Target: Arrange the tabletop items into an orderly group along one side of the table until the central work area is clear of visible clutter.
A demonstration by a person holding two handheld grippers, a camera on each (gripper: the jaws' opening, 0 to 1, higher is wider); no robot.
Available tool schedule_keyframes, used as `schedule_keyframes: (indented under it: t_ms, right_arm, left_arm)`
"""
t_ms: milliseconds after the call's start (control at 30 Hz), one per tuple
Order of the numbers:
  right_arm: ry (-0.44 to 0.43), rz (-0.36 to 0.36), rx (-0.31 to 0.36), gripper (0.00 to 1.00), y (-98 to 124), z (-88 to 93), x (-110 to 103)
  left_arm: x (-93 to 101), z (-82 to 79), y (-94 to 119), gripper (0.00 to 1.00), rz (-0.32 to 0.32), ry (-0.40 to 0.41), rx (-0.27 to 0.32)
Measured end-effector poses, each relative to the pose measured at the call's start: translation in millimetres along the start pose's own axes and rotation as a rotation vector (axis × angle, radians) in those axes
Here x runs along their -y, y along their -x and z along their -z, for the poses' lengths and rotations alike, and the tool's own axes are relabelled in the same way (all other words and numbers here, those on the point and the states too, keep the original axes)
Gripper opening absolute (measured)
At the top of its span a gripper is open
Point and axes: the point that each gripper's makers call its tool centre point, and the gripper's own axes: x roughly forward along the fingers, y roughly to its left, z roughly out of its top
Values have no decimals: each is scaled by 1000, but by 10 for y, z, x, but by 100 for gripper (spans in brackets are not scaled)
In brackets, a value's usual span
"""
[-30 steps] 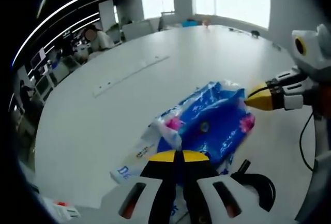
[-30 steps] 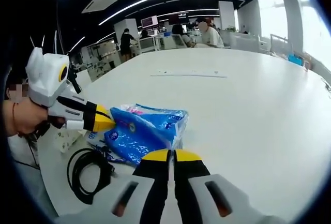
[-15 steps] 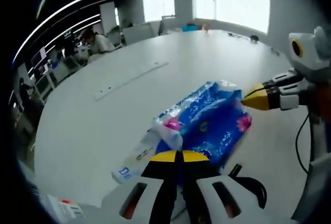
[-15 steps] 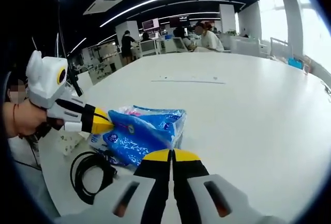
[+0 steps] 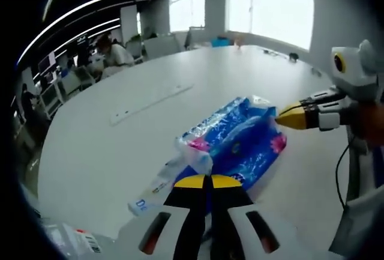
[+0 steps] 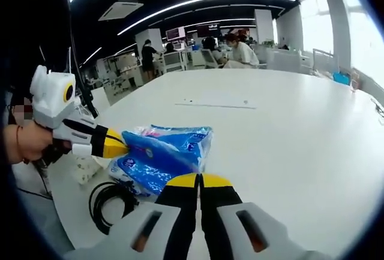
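Legible text is scarce. In the left gripper view, a flat white plastic packet (image 5: 157,189) lying partly under the blue tissue pack (image 5: 237,146) carries a blue capital "D" followed by letters too blurred to read. The print on the blue tissue pack cannot be read in either view. No other label or number is readable.

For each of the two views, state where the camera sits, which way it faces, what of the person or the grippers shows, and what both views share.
Left gripper view: rides the left gripper, jaws shut, facing across the white table toward bright windows; the right gripper enters from the right.
Right gripper view: rides the right gripper, jaws shut, facing the office; the left gripper and the person's hand enter from the left, near a black cable.
Shared: the blue tissue pack, the table, a pale strip.
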Motion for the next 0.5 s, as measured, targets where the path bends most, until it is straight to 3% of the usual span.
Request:
schedule_keyframes:
  t_ms: [500]
  right_arm:
    - [0, 30, 47, 0, 385, -203, 261]
  left_arm:
    - [359, -374, 88, 0, 29, -4, 59]
